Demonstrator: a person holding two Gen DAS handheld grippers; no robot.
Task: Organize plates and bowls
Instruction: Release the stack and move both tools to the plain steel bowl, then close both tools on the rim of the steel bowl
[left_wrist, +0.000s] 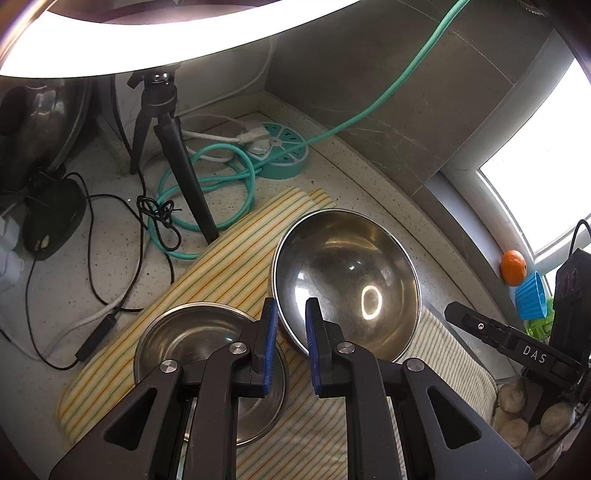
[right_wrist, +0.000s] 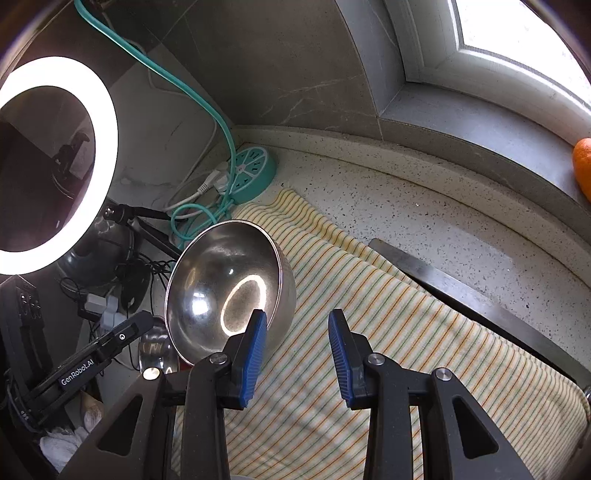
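Note:
A large steel bowl (left_wrist: 347, 280) is held tilted above a striped yellow towel (left_wrist: 229, 273). My left gripper (left_wrist: 291, 325) is shut on the bowl's near rim, one blue pad inside and one outside. A smaller steel bowl (left_wrist: 195, 339) sits upright on the towel, down and left of the fingers. In the right wrist view the large bowl (right_wrist: 225, 288) hangs tilted at centre left over the towel (right_wrist: 369, 332). My right gripper (right_wrist: 297, 332) is open and empty, its left pad just in front of the bowl's lower edge.
A teal round power strip (left_wrist: 280, 151) with a coiled teal cable sits in the back corner beside a ring light tripod (left_wrist: 177, 147). Black cables lie at the left. An orange (left_wrist: 513, 267) sits on the window ledge. A steel sink edge (right_wrist: 461, 291) runs right of the towel.

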